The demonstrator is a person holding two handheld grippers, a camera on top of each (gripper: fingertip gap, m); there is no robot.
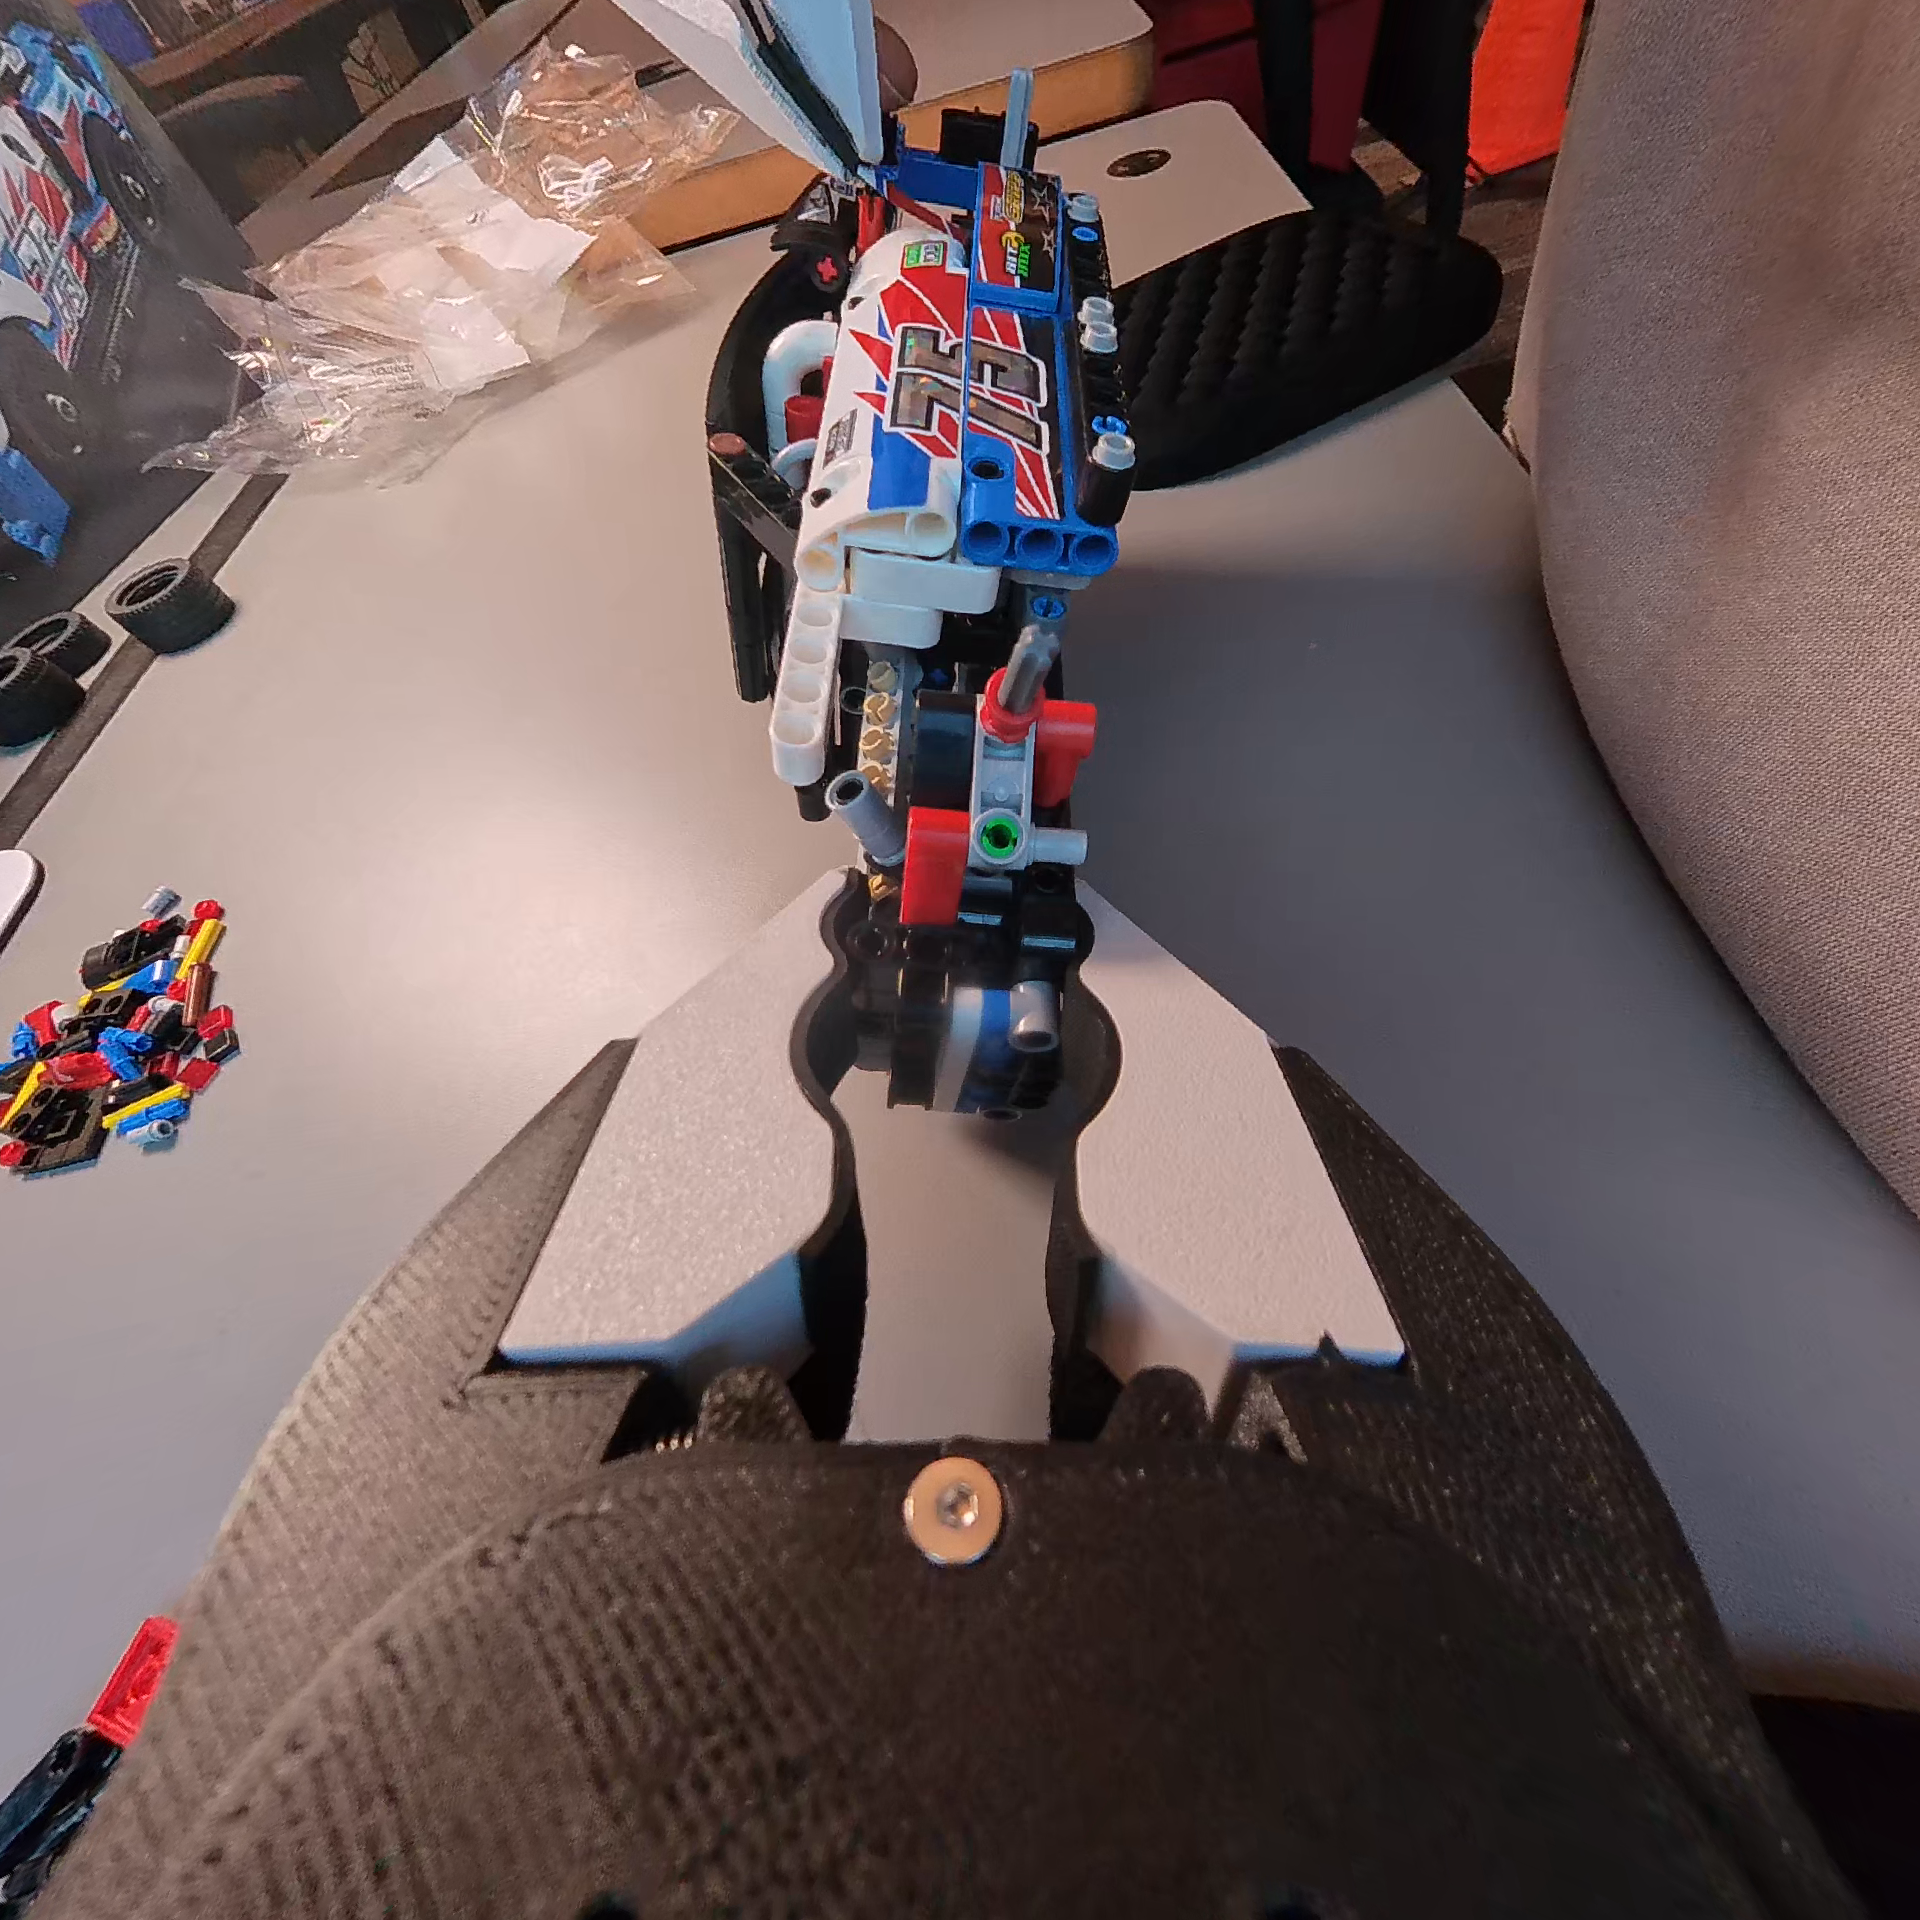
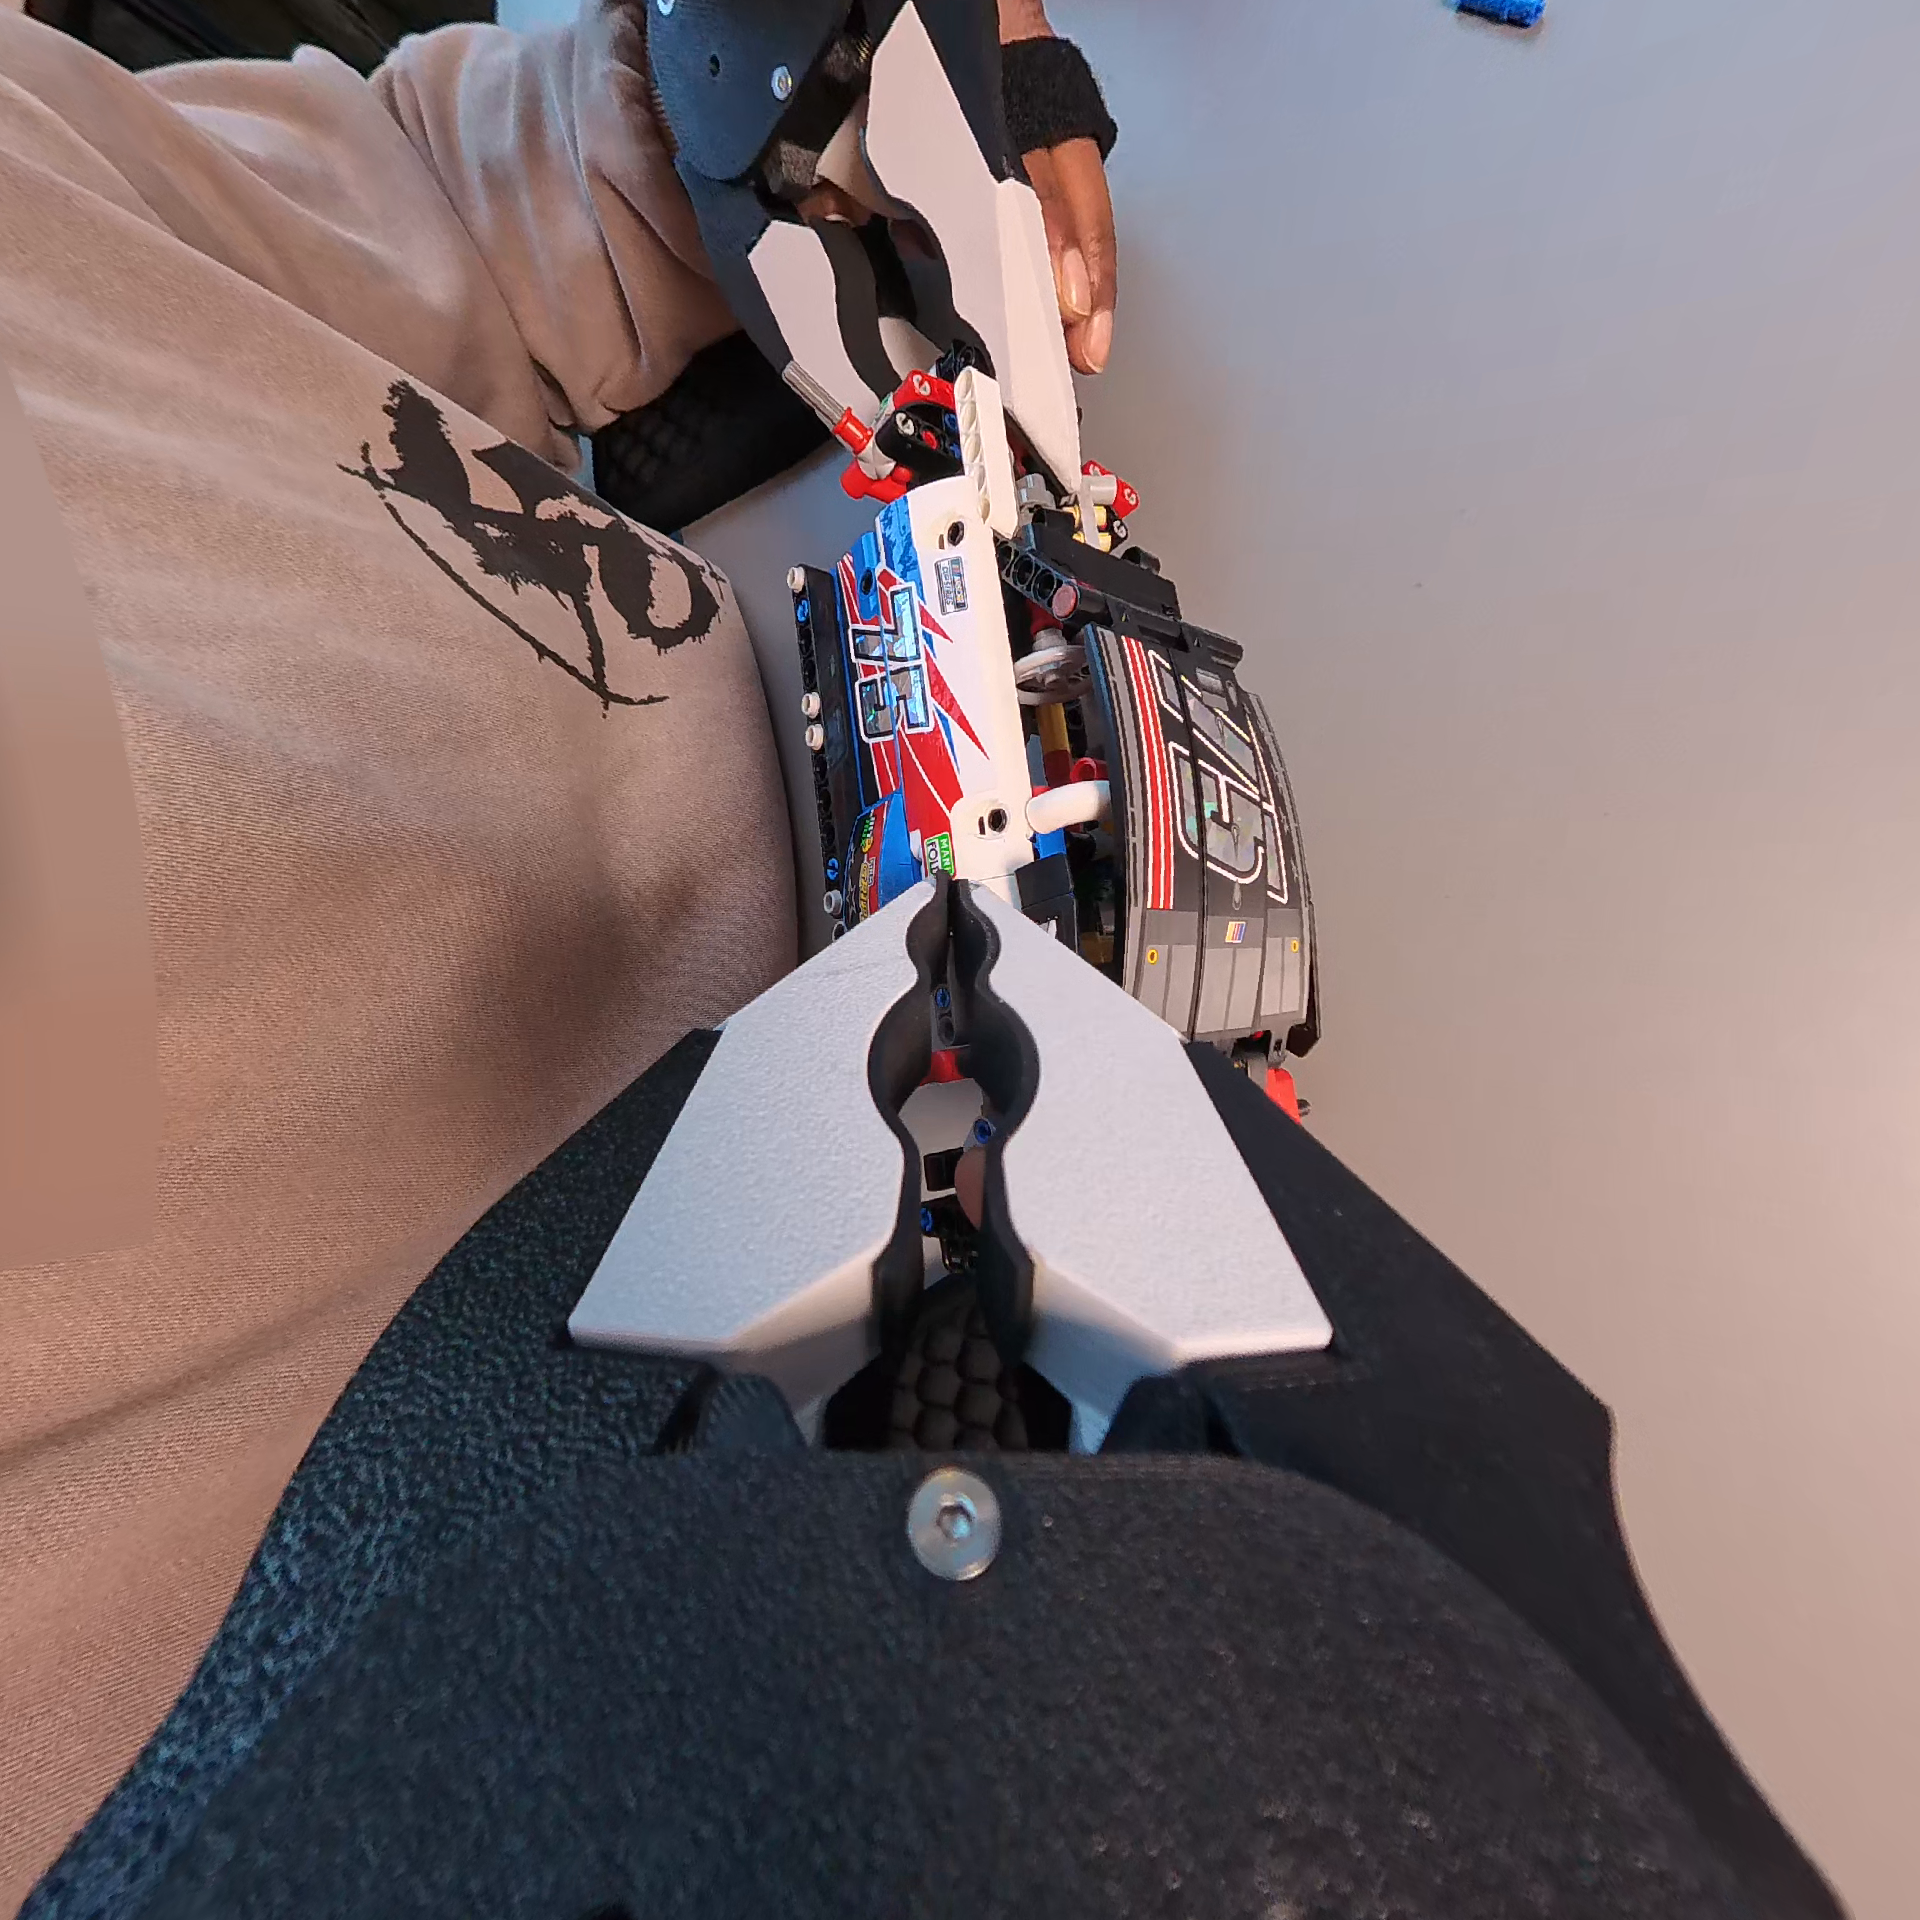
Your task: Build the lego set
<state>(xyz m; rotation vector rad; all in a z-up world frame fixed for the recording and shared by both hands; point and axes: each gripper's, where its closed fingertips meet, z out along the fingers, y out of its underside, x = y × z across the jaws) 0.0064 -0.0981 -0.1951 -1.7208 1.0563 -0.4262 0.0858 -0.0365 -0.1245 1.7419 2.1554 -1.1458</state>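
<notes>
The lego car, white, blue and red with number stickers and a black roof panel, is turned on its side over the grey table. My left gripper is shut on the car's black near end, beside red and grey pins. My right gripper is shut on the car's other end, its fingers almost touching. Each gripper also shows at the far end of the other view: the right one in the left wrist view, the left one, with a hand, in the right wrist view.
A pile of small loose pieces lies at the left, with black tyres behind it. Empty plastic bags and the set's box are farther back. A person's beige sweatshirt is close beside the car.
</notes>
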